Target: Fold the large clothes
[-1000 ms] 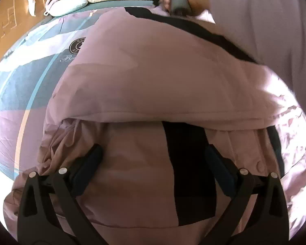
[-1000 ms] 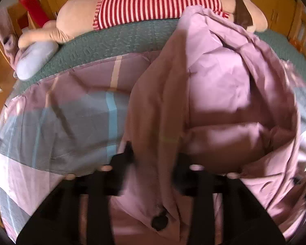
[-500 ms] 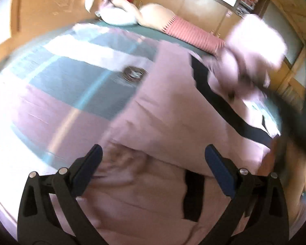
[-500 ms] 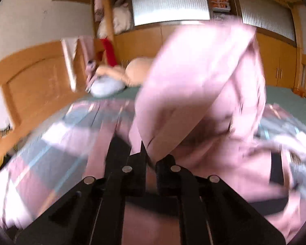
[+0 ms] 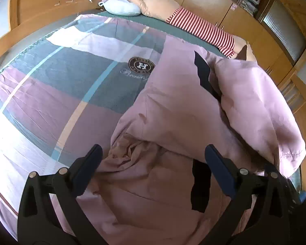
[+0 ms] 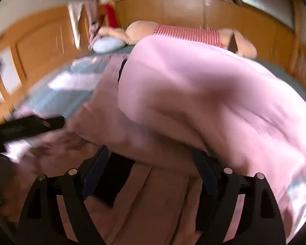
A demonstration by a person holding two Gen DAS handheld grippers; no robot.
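Observation:
A large pink garment (image 5: 173, 110) with black stripes lies on the bed, its far part folded over toward me in a puffy layer (image 5: 255, 106). My left gripper (image 5: 153, 161) is open and empty, hovering just above the garment's crumpled near edge. In the right wrist view the same pink garment (image 6: 193, 94) fills the frame, blurred. My right gripper (image 6: 151, 163) is open, its jaws wide apart over the fold, holding nothing. The left gripper's black body (image 6: 26, 128) shows at the left edge of that view.
The bed carries a plaid pink, grey and blue cover (image 5: 61, 85) with a round logo (image 5: 141, 65). A striped plush toy (image 5: 202, 30) and a pale blue cushion (image 5: 122, 9) lie at the far end. Wooden cabinets (image 5: 224, 6) stand behind.
My right gripper carried the garment's part over toward me, then opened and let it go. My left gripper stayed open and rose back from the garment, now seeing more of the bed.

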